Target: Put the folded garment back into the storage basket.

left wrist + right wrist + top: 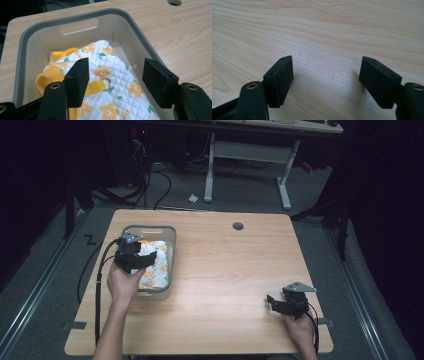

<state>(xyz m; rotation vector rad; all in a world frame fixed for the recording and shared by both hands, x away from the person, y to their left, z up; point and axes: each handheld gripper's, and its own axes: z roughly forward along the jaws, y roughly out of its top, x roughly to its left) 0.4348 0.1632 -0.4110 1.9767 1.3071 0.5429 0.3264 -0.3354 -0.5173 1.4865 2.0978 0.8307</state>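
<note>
We judge the placing step is all but done: our left gripper (115,77) hangs over the grey bin (140,40) with its jaws spread and nothing between them, and next it needs only to lift clear of the rim. The quilted garment (117,100), white with orange flowers, yellow trim and a metal ring (106,83), lies crumpled inside the bin. Our right gripper (325,82) rests open over the bare table (324,30).
</note>
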